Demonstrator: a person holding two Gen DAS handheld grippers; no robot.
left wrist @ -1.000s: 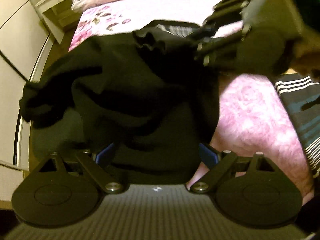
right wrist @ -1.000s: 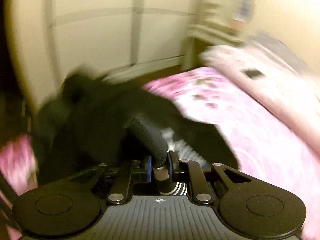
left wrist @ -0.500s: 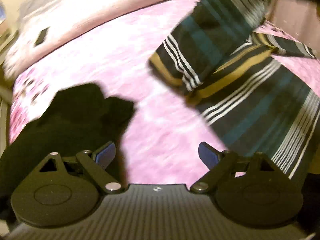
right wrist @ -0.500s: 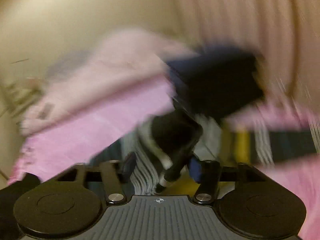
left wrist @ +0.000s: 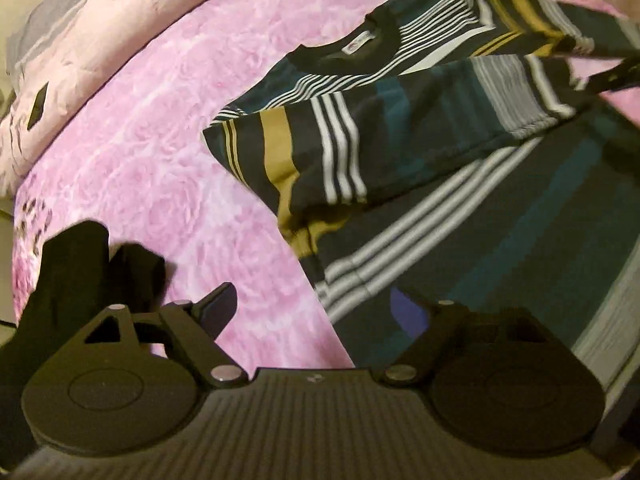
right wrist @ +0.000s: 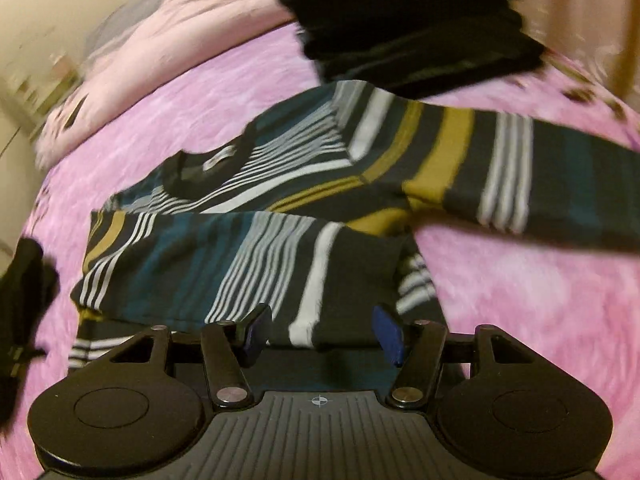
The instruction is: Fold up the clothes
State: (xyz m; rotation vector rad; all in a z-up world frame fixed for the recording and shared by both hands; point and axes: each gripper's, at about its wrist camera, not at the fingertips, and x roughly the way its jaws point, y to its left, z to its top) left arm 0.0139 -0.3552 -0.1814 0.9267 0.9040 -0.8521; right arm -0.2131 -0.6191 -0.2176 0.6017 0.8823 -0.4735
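A striped long-sleeve shirt (left wrist: pixel 420 152) in teal, black, white and mustard lies spread on the pink bed, one sleeve folded across its body; it also shows in the right wrist view (right wrist: pixel 248 248). My left gripper (left wrist: pixel 316 308) is open and empty over the shirt's lower left edge. My right gripper (right wrist: pixel 320 332) is open, with the folded sleeve's cuff (right wrist: pixel 328 320) lying between its fingers. A black garment (left wrist: pixel 80 276) lies at the bed's left side, also seen at the left edge of the right wrist view (right wrist: pixel 28 276).
The pink floral bedspread (left wrist: pixel 168 140) covers the bed. A pale pink quilt (left wrist: pixel 80 40) lies along the far side. A stack of dark folded clothes (right wrist: pixel 408 28) sits beyond the shirt's collar. The bed's left edge is near the black garment.
Both grippers let go of the black garment and swung right to the striped shirt. The right gripper, shut on a cuff a second ago, is now open.
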